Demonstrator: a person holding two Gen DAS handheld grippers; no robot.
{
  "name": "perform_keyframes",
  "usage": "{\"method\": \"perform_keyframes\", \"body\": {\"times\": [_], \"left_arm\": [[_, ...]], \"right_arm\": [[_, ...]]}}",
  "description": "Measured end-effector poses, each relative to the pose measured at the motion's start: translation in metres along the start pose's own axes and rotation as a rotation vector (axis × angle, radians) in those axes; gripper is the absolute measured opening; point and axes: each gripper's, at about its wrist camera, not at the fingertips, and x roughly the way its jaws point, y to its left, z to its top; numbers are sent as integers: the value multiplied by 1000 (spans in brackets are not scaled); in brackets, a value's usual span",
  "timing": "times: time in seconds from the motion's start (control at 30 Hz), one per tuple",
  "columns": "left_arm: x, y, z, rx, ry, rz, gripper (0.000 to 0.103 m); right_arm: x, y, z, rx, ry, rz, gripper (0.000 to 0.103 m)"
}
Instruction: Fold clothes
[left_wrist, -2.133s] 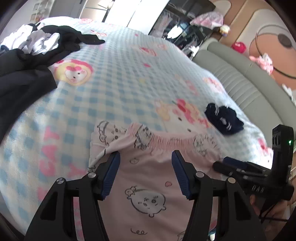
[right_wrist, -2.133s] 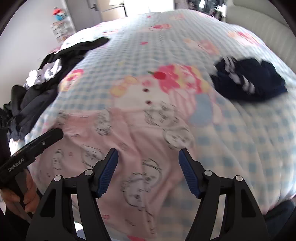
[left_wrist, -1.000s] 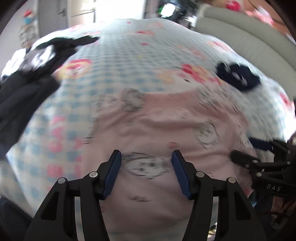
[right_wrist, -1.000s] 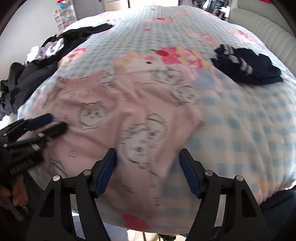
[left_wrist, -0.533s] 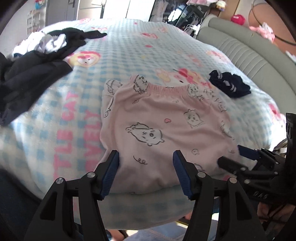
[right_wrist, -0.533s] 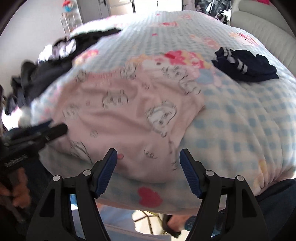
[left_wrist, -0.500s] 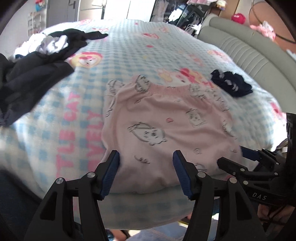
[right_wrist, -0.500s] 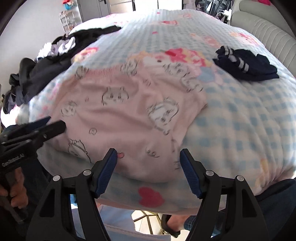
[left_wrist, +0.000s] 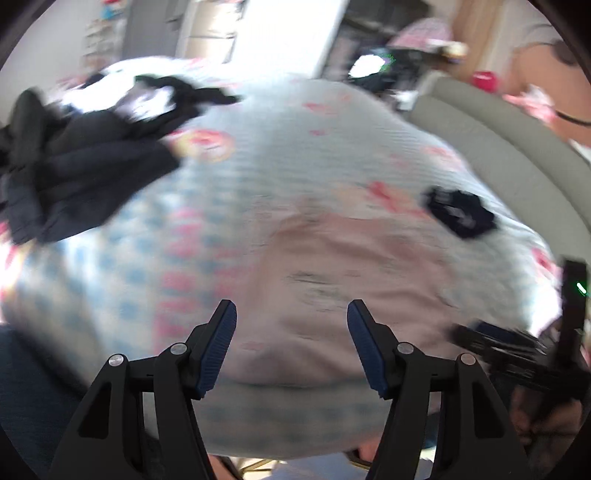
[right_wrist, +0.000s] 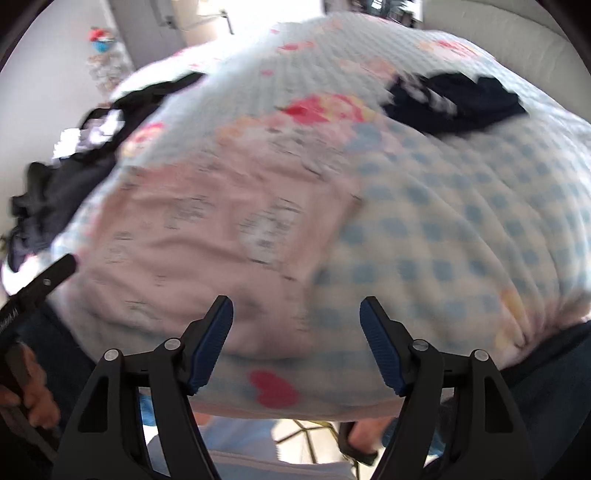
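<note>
Lying beyond pink garment (left_wrist: 332, 280), dark clothes pile (left_wrist: 74, 162), navy bundle (right_wrist: 454, 99), checked blanket (right_wrist: 461, 229)

Bed (left_wrist: 280, 155) with blue-and-white checked cover, pink cartoon prints, fills middle of room. Grey padded headboard (left_wrist: 491, 147) curves along bed's right side. Bright doorway or window (left_wrist: 280, 33) glares beyond bed's far end. Pale wall (right_wrist: 40, 92) left of bed. Tiled floor (right_wrist: 295, 432) below bed's near edge.

My blanket (right_wrist: 461, 229) is checked pale blue and white with pink and red cartoon prints. The garment (right_wrist: 207, 236) on it is pale pink with dark line drawings. My gripper pads (left_wrist: 218, 343) are blue.
</note>
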Motion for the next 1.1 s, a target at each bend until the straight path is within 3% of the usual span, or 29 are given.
{"method": "perform_keyframes", "body": {"times": [0.2, 0.27, 0.37, 0.47, 0.57, 0.63, 0.73, 0.87, 0.9, 1.0, 1.07, 1.1], "left_arm": [[25, -36, -16, 150, 113, -20, 65], [42, -36, -20, 170, 170, 54, 65], [49, -26, -22, 129, 214, 87, 62], [43, -16, -19, 89, 201, 109, 59], [36, -6, -20, 67, 198, 209, 59], [30, 9, -18, -2, 192, 262, 59], [19, 29, -16, -112, 157, 228, 59], [10, 17, -16, -81, 107, 120, 59], [13, 14, -17, -64, 120, 135, 59], [22, 6, -21, -13, 159, 181, 59], [34, 18, -24, -58, 225, 228, 59], [34, 22, -23, -79, 222, 223, 60]], "right_arm": [[16, 32, -12, -112, 42, -6, 73], [22, 33, -16, -133, 53, -43, 72], [26, 21, -17, -101, 67, -60, 72], [22, 4, -14, -40, 72, -81, 72], [17, -7, -10, -46, 55, -141, 73], [16, -15, -7, -33, 57, -156, 75], [11, -17, -6, -17, 57, -168, 75], [-5, -11, -3, 21, 0, -72, 74], [-7, -9, -1, 23, -9, -48, 74], [2, -2, -1, -33, 14, -91, 74], [9, -7, -6, -43, 42, -123, 74], [9, -13, -9, -23, 51, -119, 73]]}}
